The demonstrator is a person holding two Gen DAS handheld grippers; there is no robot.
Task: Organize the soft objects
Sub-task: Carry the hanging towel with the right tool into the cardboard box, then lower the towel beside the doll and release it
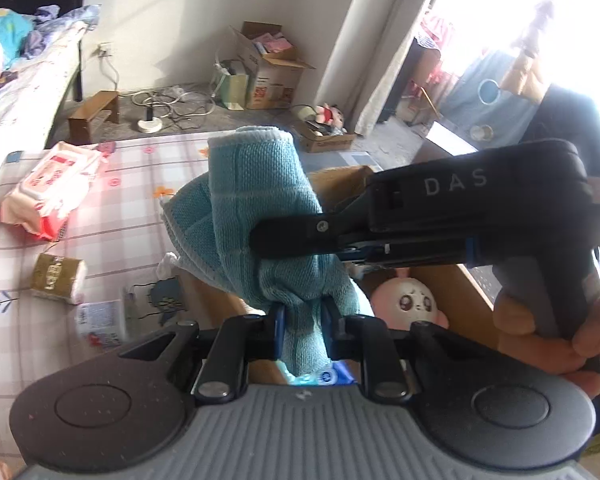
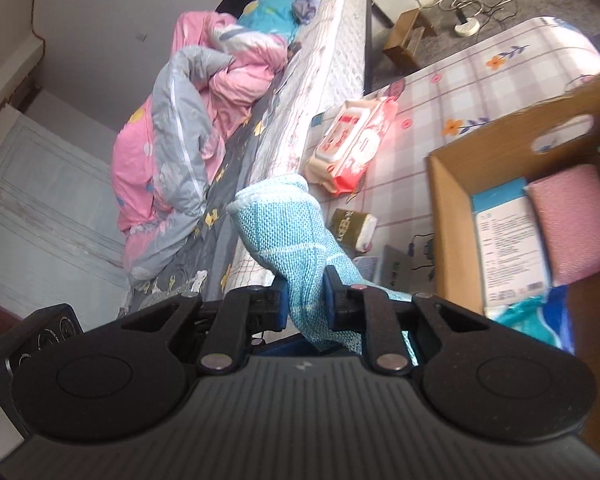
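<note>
left wrist view: the left gripper point(image 1: 303, 320) pinches a bunched teal microfibre cloth point(image 1: 260, 208) between its blue pads, jaws drawn narrow on the fabric. the cloth rises from the pads and folds over at the top. the right gripper point(image 1: 260, 236), marked "das", comes in from the right with its black finger pressed against the same cloth higher up; a hand point(image 1: 556, 332) grips its handle. below the cloth sits an open cardboard box point(image 1: 472, 292) holding a pink plush toy point(image 1: 408, 304). to the left, on the checked flowered sheet point(image 1: 132, 208), lie a pack of wet wipes point(image 1: 48, 188) and a small olive tissue pack point(image 1: 58, 278).

right wrist view: the right gripper point(image 2: 304, 296) clamps the teal microfibre cloth point(image 2: 284, 228), jaws narrow around the fabric, which stands up from the pads and trails down to the right. the cardboard box point(image 2: 448, 200) is at right, with a pink sponge pad point(image 2: 572, 220) and a white-and-blue packet point(image 2: 508, 244) inside. the wet wipes point(image 2: 352, 140) and tissue pack point(image 2: 354, 228) lie on the sheet beyond the cloth. a pink and grey quilt point(image 2: 180, 128) is heaped on the bed at left.
</note>
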